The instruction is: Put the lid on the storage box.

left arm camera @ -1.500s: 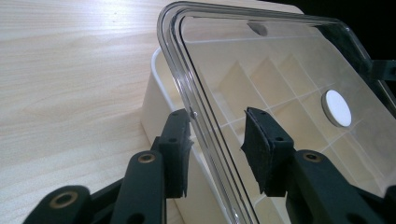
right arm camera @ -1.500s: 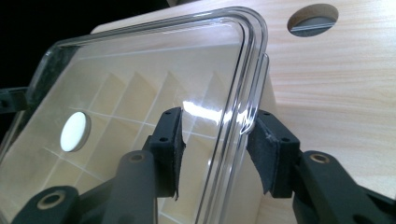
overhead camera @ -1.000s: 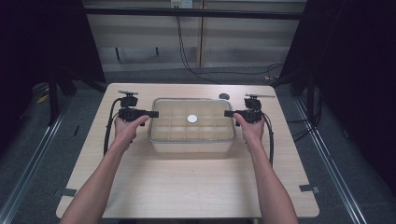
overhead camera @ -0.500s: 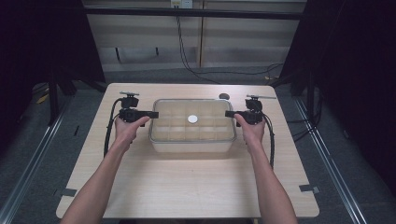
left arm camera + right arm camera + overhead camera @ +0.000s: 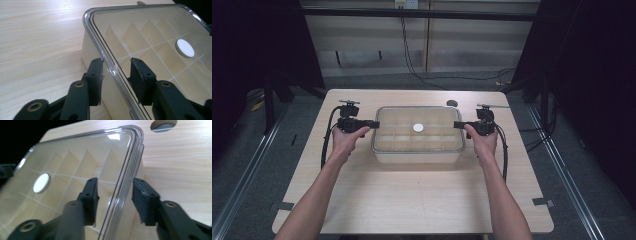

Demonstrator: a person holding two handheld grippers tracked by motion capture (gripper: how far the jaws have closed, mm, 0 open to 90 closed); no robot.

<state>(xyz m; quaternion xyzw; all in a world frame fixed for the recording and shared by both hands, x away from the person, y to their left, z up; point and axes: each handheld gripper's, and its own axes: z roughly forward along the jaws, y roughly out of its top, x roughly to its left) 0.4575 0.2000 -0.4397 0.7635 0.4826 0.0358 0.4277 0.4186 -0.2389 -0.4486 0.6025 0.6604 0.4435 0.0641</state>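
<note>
Two tongs point(image 5: 373, 124) point(image 5: 458, 124) astride lid point(image 5: 418, 115)

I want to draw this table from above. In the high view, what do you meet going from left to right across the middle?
Left gripper → clear lid's left rim → white disc → clear lid's right rim → right gripper.

A compartment box point(image 5: 417, 150) is sitting mid-table point(image 5: 412, 200), a clear lid point(image 5: 432, 112) lying on it, a round disc point(image 5: 418, 128) resting on the lid. Left gripper point(image 5: 373, 123) and right gripper point(image 5: 457, 124) are flanking its ends.
</note>
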